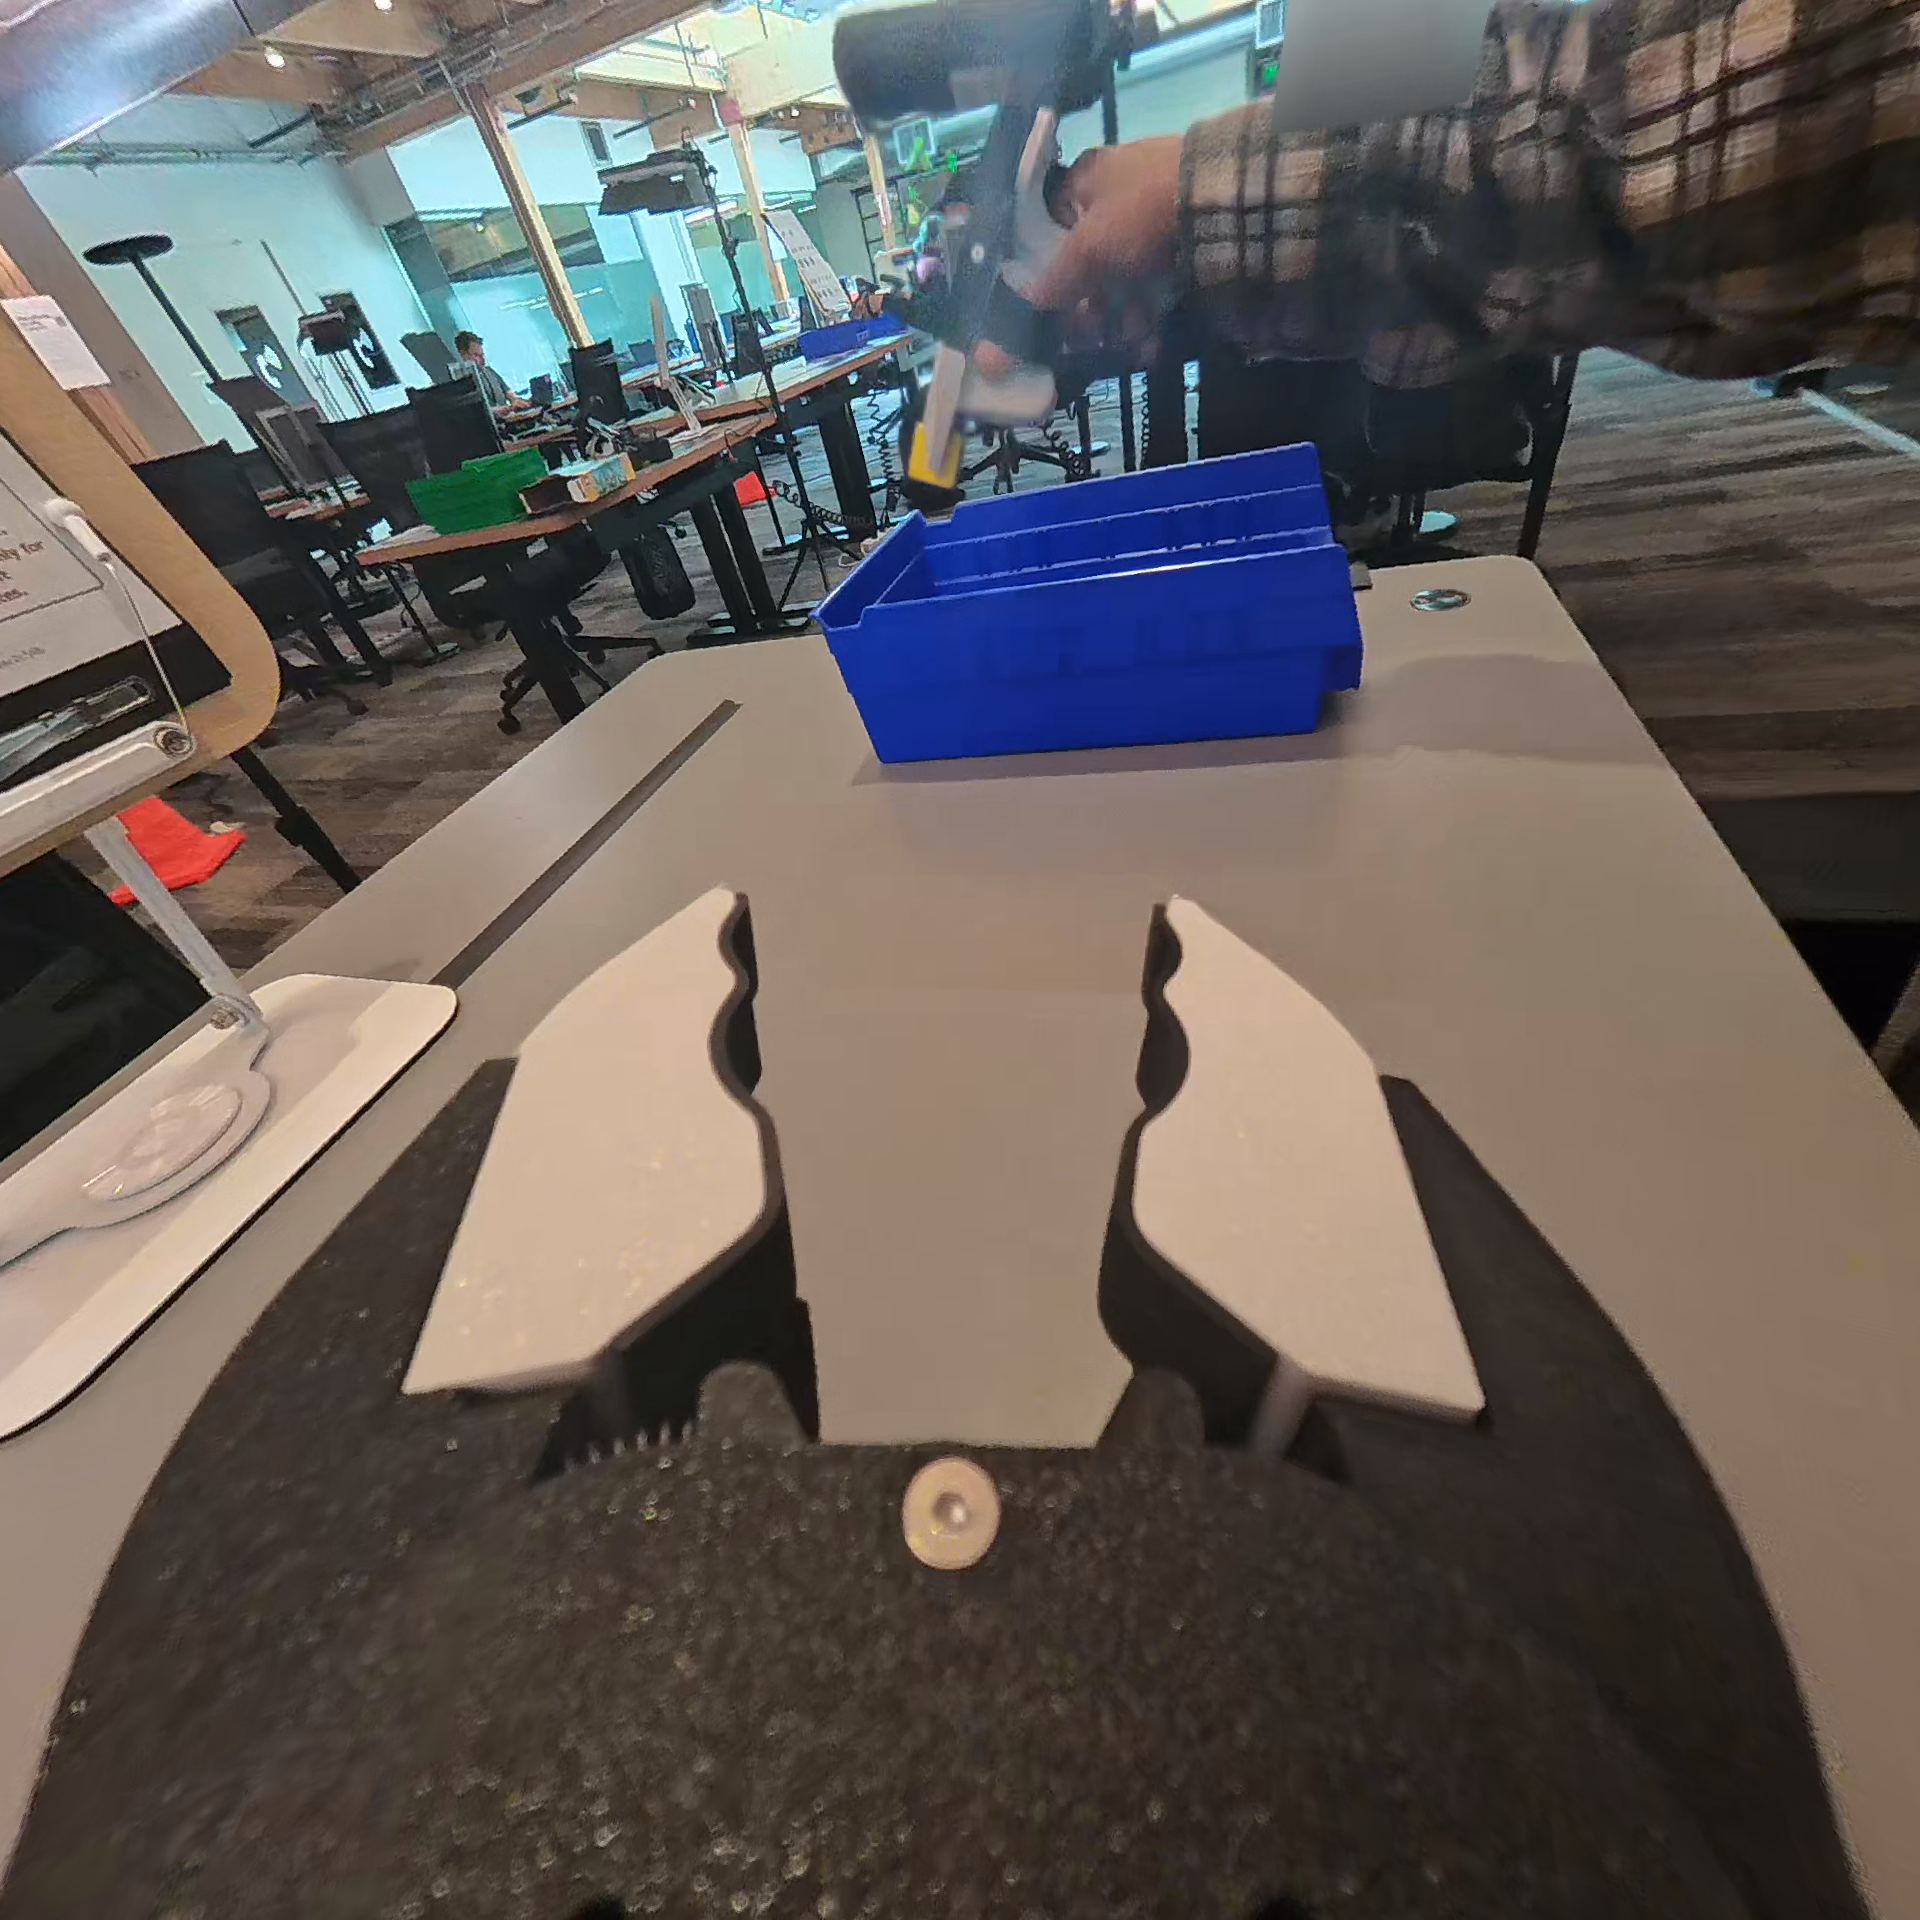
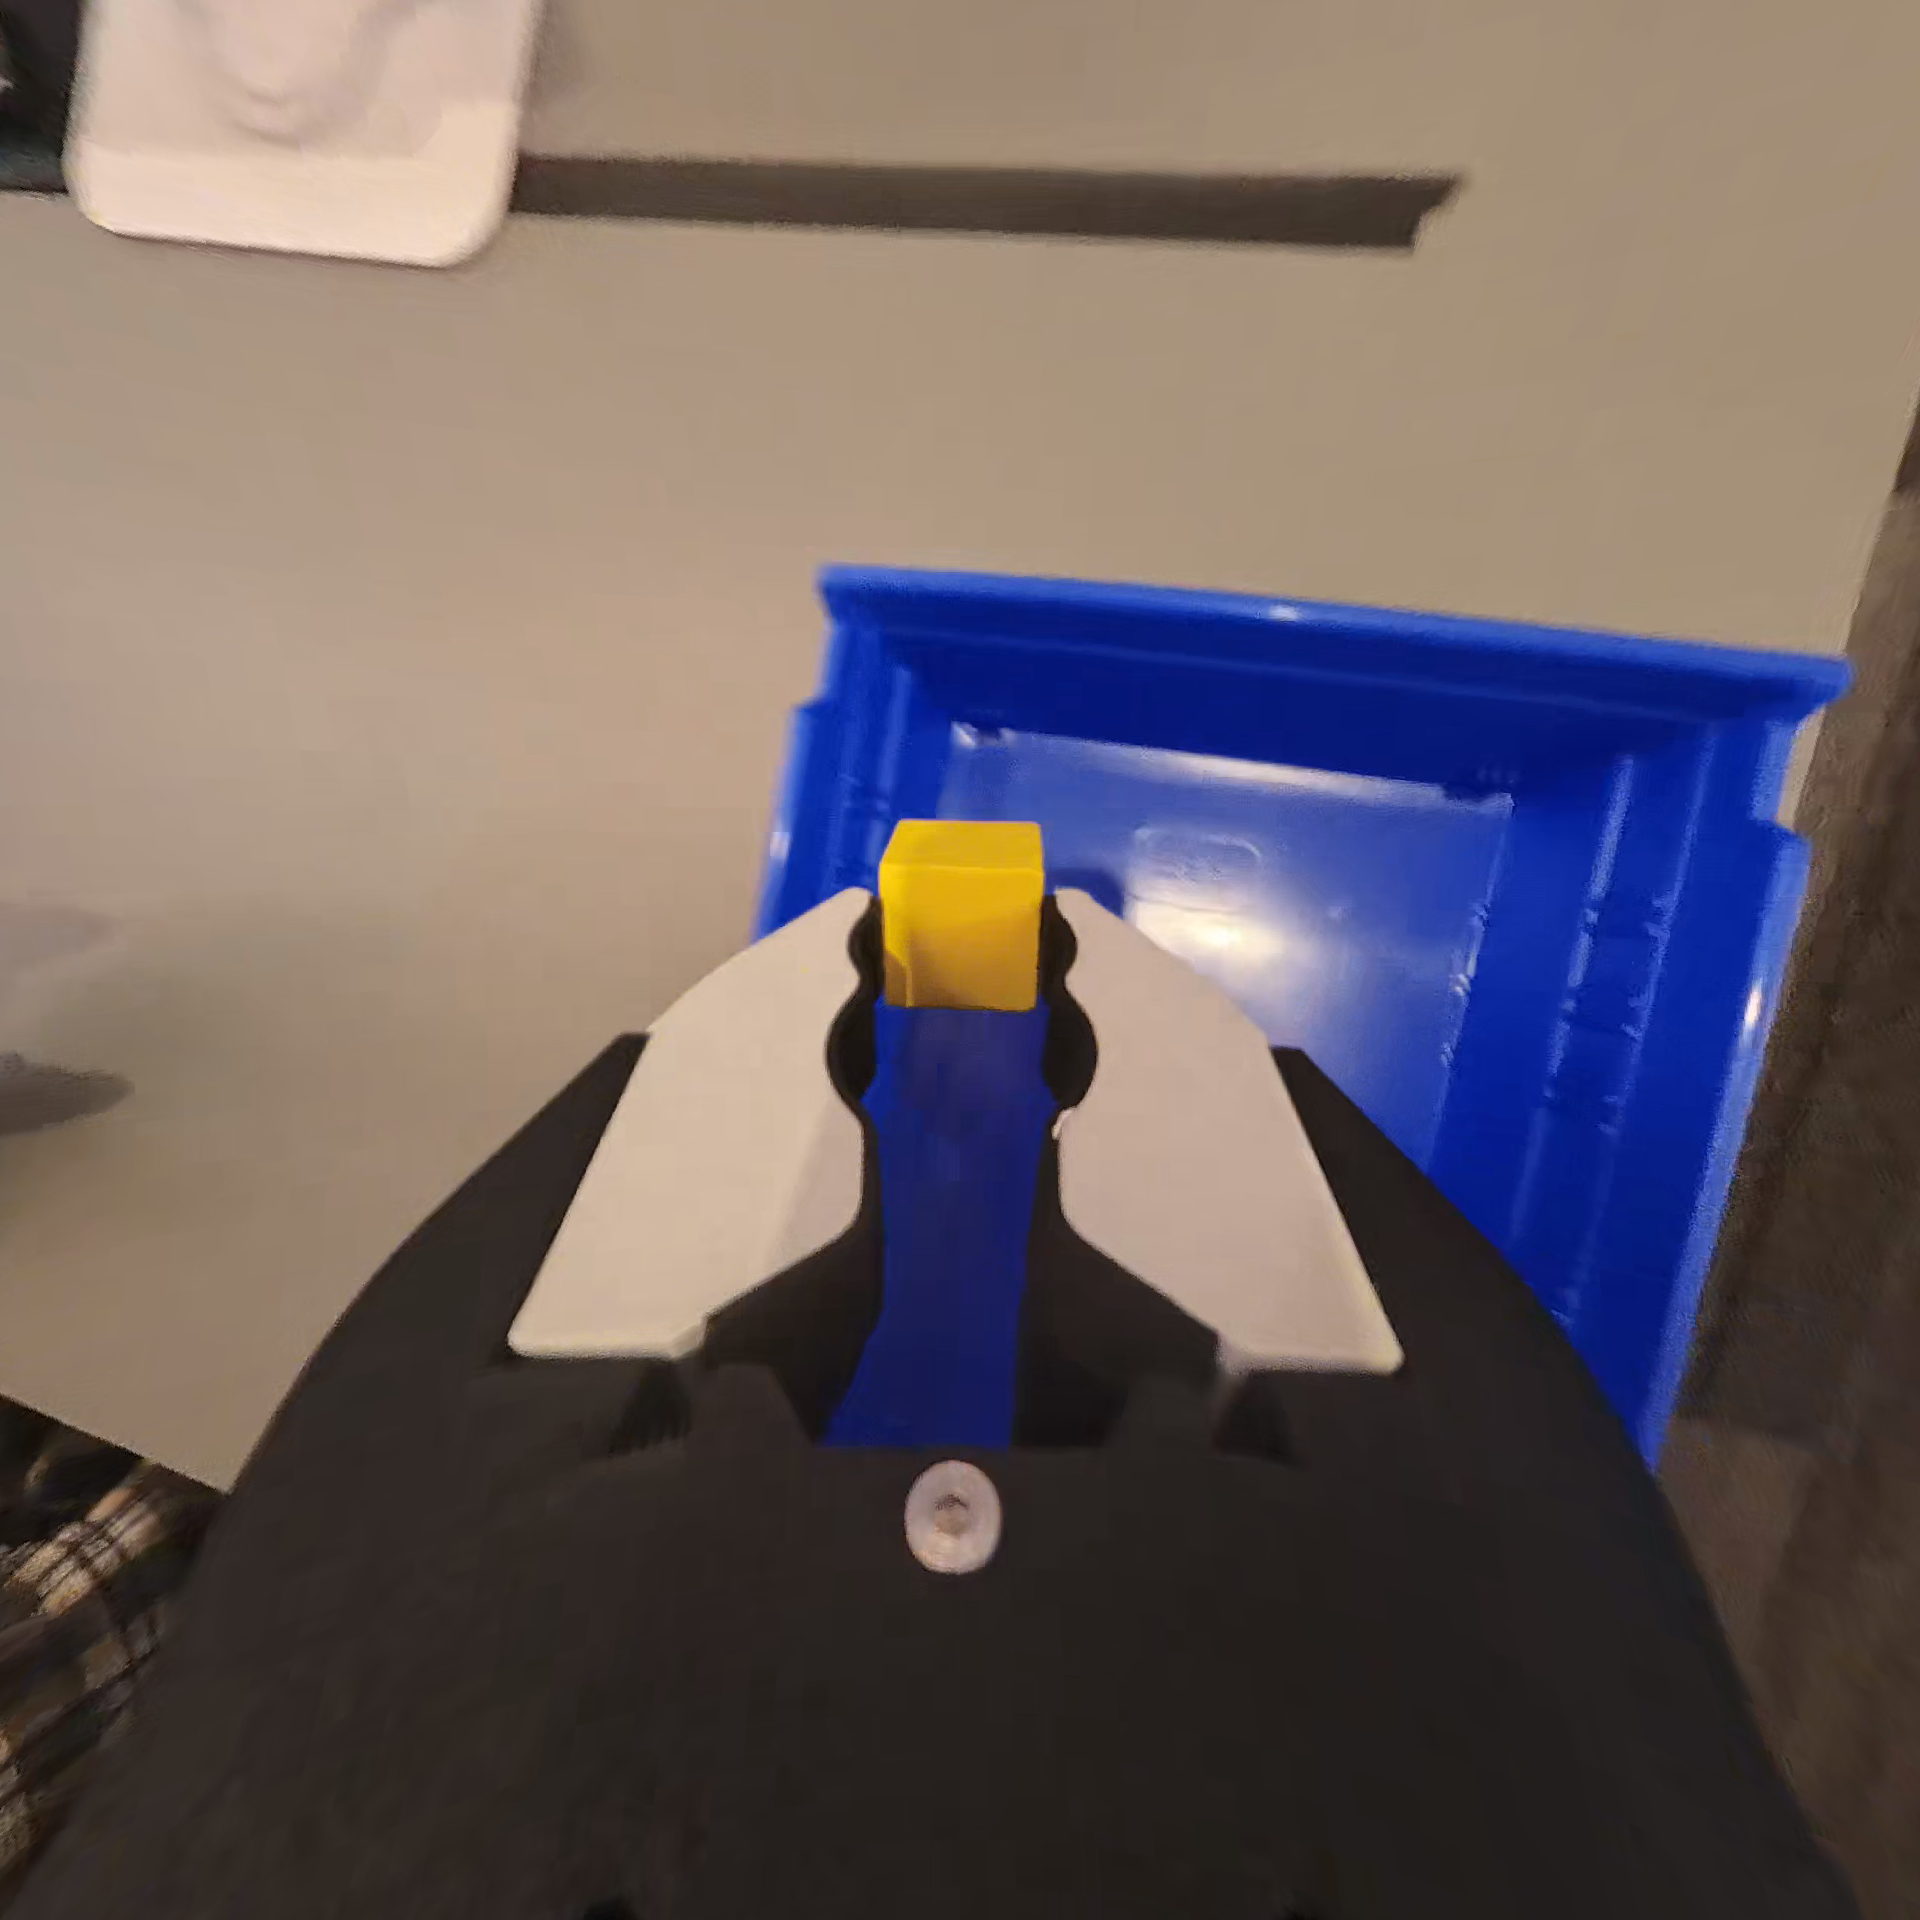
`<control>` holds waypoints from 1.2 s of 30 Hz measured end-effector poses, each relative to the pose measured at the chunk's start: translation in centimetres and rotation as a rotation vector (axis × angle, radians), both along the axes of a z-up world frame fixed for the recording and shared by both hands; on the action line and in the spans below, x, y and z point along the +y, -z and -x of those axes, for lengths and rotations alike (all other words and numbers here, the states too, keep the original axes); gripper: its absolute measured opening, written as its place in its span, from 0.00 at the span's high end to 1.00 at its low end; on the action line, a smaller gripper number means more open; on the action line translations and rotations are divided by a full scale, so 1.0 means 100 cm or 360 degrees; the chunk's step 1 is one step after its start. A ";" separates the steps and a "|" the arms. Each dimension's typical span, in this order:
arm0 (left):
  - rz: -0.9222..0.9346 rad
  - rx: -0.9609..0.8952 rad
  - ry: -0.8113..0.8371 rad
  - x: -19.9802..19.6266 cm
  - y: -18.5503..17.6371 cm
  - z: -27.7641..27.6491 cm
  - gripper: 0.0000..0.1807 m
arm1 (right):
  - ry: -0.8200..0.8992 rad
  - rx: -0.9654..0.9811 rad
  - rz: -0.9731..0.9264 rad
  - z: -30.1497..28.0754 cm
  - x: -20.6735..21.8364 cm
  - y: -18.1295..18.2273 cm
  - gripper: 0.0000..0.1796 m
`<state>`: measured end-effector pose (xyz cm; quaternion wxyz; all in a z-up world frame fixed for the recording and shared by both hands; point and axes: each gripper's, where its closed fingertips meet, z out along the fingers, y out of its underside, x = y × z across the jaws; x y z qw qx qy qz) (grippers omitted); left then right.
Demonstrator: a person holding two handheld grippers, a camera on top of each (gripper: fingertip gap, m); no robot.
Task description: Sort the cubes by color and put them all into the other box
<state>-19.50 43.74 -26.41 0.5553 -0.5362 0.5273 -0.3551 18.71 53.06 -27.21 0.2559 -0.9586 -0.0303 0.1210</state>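
My right gripper (image 2: 961,920) is shut on a yellow cube (image 2: 961,914) and holds it above the near left part of a blue box (image 2: 1340,665), whose floor shows nothing in it. In the left wrist view the same gripper (image 1: 930,473) hangs with the yellow cube (image 1: 925,457) over the far left corner of the blue box (image 1: 1091,655) on the grey table (image 1: 1039,852). My left gripper (image 1: 951,935) is open and empty, low over the table, well short of the box. What looks like a second blue box stands right behind the first.
A white stand base (image 1: 208,1132) lies on the table's left side, also seen in the right wrist view (image 2: 301,125). A dark slot (image 1: 603,831) runs along the table. A person's plaid sleeve (image 1: 1558,208) reaches in from the upper right. Desks and chairs stand beyond the table.
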 end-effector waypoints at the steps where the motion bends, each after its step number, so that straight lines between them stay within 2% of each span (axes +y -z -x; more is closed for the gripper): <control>1: -0.0005 0.0010 0.0003 0.000 0.002 0.000 0.62 | 0.0016 -0.0015 0.0054 -0.007 0.000 0.011 0.84; 5: -0.0008 0.0033 0.0009 -0.001 0.005 -0.002 0.63 | 0.0036 -0.0165 0.0239 -0.028 -0.001 0.045 0.84; 10: -0.0007 0.0040 0.0004 0.000 0.006 -0.001 0.65 | 0.0028 -0.0233 0.0361 -0.035 -0.001 0.067 0.84; 36: 0.0006 0.0071 -0.0025 0.003 0.007 0.003 0.69 | 0.0046 -0.0253 0.0533 -0.034 -0.004 0.095 0.84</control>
